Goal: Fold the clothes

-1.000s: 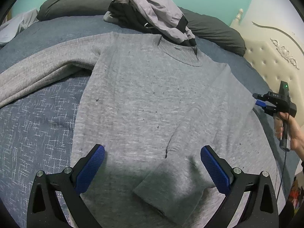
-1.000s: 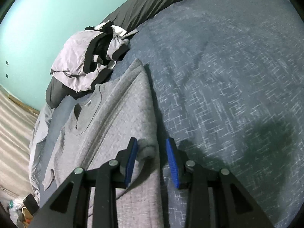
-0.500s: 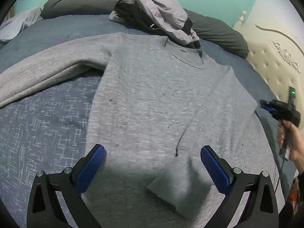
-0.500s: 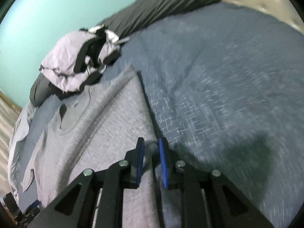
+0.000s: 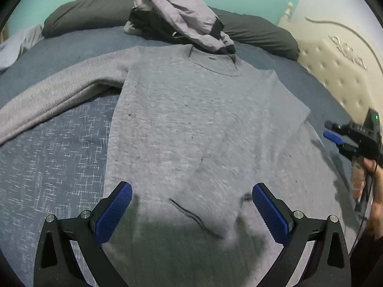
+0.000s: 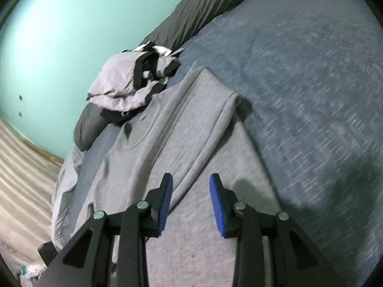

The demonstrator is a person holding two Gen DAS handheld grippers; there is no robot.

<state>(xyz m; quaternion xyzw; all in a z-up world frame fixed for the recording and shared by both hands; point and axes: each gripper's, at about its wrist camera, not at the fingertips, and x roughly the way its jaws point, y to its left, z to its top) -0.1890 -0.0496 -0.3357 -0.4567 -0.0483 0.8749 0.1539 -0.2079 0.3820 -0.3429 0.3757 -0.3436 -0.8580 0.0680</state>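
Sweater [image 5: 196, 129] lies flat on bedspread [image 5: 55, 148]; left claw [image 5: 191, 212] wide, right claw [image 6: 191, 201] parted, empty.

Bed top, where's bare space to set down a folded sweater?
Bare bedspread lies below the sweater's outstretched sleeve, left of its body. Another wide bare stretch runs between the sweater's folded side and the dark pillows. It is crowded by the collar, where the jacket pile sits.

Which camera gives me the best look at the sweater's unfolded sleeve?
Left wrist view: the unfolded sleeve stretches leftward across the bed, nearly all in frame. The right wrist view shows mainly the folded side of the grey sweater; that sleeve isn't identifiable there.
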